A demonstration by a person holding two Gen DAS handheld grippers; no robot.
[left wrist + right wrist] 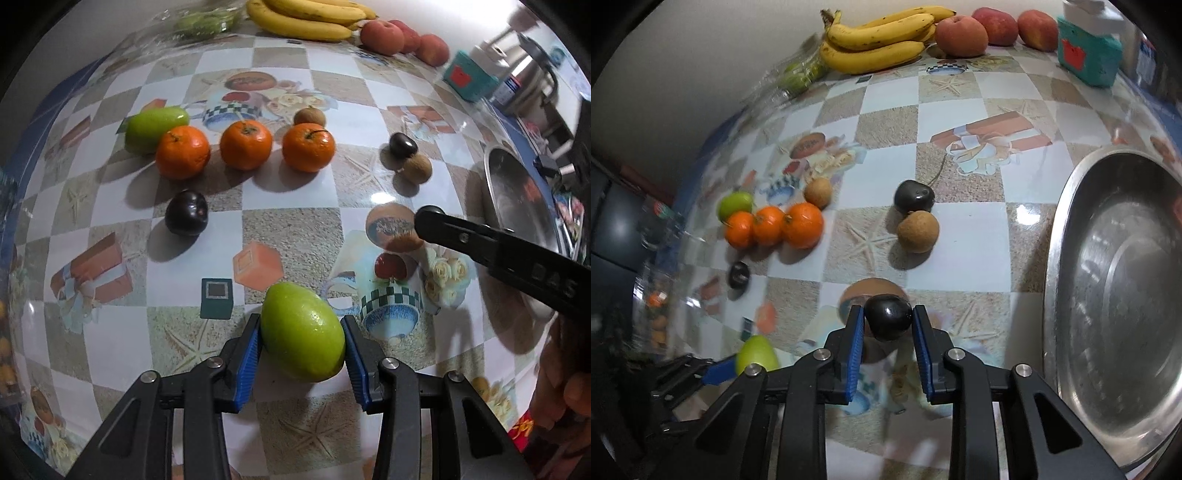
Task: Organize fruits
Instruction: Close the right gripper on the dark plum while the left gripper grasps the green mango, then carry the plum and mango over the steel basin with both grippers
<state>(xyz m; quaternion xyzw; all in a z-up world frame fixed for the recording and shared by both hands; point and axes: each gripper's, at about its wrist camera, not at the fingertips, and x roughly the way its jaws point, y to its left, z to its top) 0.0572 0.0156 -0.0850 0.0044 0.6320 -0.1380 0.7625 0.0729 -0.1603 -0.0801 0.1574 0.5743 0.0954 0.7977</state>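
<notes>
The left tongs (303,347) are pinching a green fruit (303,332) above the bench (369,177), while the right tongs (888,325) are gripping a dark plum (888,318); three oranges (245,144) are sitting well ahead, a steel bowl (1115,295) just right.

Left wrist view: bananas (306,18) cut off by top edge; green stuff in clear bag (207,20) upper left too blurred to ID. Steel bowl (524,206) at right partly behind the other gripper's arm. Right wrist view: bowl (1115,295) cut by right edge; lower-left green fruit (755,352) half hidden, blurred.
</notes>
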